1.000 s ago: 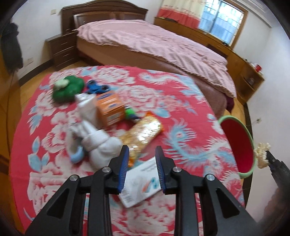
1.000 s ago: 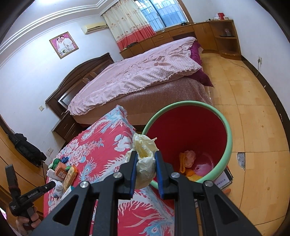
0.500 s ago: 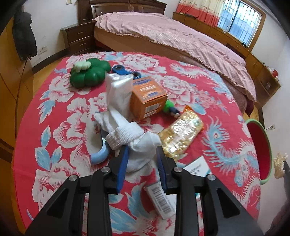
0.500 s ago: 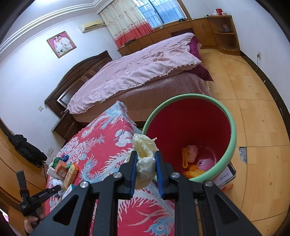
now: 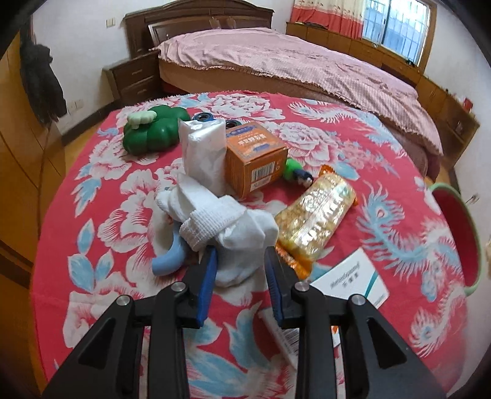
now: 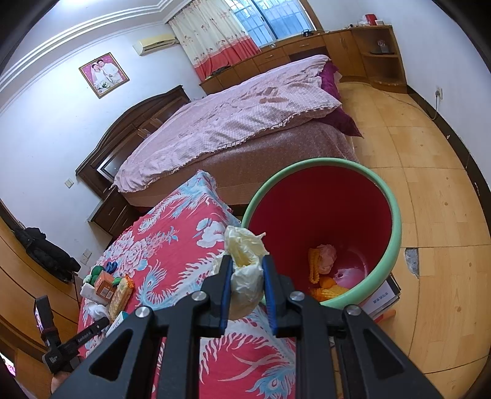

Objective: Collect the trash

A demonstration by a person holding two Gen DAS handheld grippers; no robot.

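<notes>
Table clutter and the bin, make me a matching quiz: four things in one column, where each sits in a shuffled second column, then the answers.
Things:
1. white sock bundle
2. crumpled cream wrapper
3. orange box
4. red bin

Places:
A. clamped in the right tool
B. on the floor beside the table
C. between the open left tool's fingers
D. on the table beside a white pack

Pairs: 1-C, 2-A, 3-D, 4-B

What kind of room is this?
A home bedroom, most likely: a made bed with a wooden headboard, a nightstand beside it, and a framed couple's portrait on the wall.
</notes>
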